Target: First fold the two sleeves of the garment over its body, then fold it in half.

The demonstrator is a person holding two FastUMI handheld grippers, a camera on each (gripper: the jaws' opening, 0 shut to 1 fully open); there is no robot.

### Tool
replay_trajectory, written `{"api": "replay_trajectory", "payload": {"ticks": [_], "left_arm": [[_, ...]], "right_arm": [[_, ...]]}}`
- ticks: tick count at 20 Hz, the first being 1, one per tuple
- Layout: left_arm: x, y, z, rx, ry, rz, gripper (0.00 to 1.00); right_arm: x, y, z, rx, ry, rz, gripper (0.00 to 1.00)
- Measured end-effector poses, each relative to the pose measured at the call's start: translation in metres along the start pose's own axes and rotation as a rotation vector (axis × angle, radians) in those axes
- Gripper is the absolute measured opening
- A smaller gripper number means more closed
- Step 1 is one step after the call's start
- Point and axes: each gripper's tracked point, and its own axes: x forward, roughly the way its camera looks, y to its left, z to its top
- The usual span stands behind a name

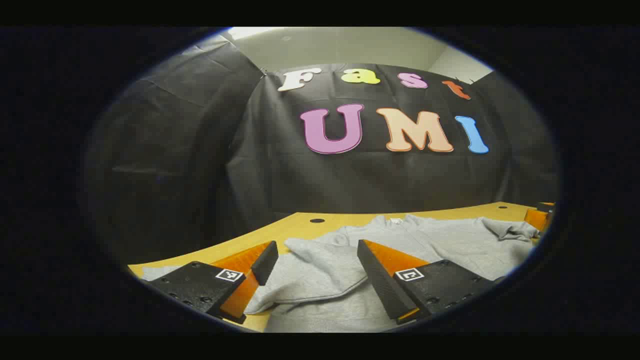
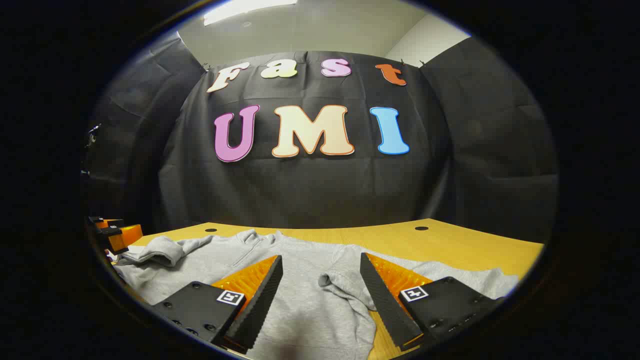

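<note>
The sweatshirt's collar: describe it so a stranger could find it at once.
Start at the yellow table, where a grey sweatshirt lies spread out. Follow the cloth to its far edge, nearest the black wall: the collar sits there, a raised band with a short zip running down from it, unlike the plain, rumpled sleeves to either side.

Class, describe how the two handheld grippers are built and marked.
Each of the two, the left gripper and the right gripper, has two wedge-shaped fingers with ribbed inner faces. Each finger sits on a black block studded with screw holes and bearing a small square black-and-white marker.
</note>
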Motion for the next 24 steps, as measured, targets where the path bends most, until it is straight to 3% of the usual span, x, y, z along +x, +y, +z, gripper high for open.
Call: {"api": "replay_trajectory", "payload": {"ticks": [24], "left_arm": [[0.0010, -0.0025, -0.0005, 0.000, -0.003, -0.010, 0.94]], "right_arm": [[0.0002, -0.0030, 0.0006, -0.002, -0.001, -0.015, 0.97]]}}
